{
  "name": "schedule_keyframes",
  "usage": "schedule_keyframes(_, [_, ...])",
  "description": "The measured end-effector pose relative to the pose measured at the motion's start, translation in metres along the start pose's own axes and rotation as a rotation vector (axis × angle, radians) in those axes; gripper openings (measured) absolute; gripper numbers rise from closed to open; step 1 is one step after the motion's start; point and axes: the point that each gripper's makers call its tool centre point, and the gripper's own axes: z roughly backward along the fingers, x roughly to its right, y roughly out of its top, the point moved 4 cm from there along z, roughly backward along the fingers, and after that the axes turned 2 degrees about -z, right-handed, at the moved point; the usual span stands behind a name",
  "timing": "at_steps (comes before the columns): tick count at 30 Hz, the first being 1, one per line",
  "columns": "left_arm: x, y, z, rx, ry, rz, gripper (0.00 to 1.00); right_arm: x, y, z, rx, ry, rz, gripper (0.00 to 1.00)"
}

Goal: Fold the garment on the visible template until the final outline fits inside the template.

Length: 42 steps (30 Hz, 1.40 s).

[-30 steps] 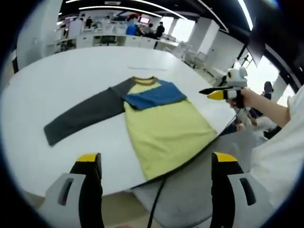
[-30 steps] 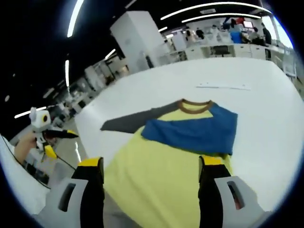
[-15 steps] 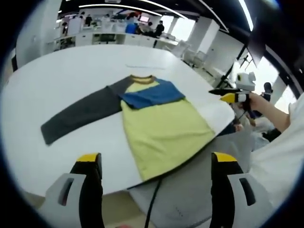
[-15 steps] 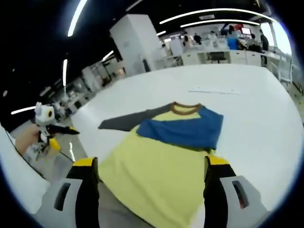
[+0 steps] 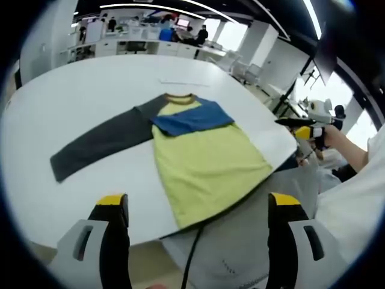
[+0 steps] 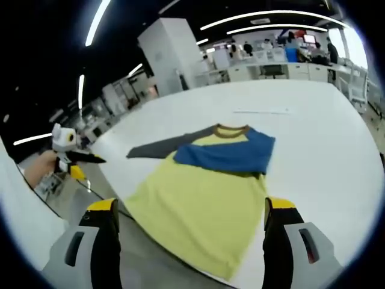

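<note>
**Garment part-folded; both tongs clear of it**

The garment (image 5: 201,153) lies flat on the white tabletop (image 5: 72,96), ahead of both tongs and well apart from them. Its blue sleeve (image 6: 231,155) is folded across the chest; the grey sleeve (image 5: 99,141) lies outstretched, by my judgement the next fold. Left tongs (image 5: 192,208) and right tongs (image 6: 189,211) stand wide, holding and touching nothing.

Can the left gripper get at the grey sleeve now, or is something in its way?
Probably yes. The left gripper is open, and the grey sleeve lies flat and uncovered on the table.
</note>
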Motion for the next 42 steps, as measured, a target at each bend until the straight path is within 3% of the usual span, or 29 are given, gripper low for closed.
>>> schedule_keyframes(5, [0.000,0.000,-0.001,-0.003,-0.001,-0.002,0.93,0.001,-0.010,0.009,-0.007,0.000,-0.016,1.00])
schedule_keyframes(12, [-0.002,0.000,-0.001,0.001,0.010,0.006,0.93,0.006,-0.018,0.024,-0.047,-0.012,0.025,1.00])
schedule_keyframes(17, [-0.005,-0.005,0.002,0.001,0.026,0.021,0.93,0.010,-0.019,0.029,-0.029,-0.019,0.012,1.00])
schedule_keyframes(32, [-0.011,-0.012,0.014,0.029,0.063,0.072,0.93,0.008,-0.023,0.024,-0.030,0.004,0.004,1.00])
schedule_keyframes(42, [-0.013,-0.008,0.012,0.026,0.070,0.069,0.93,0.015,-0.024,0.027,-0.030,-0.005,-0.005,1.00])
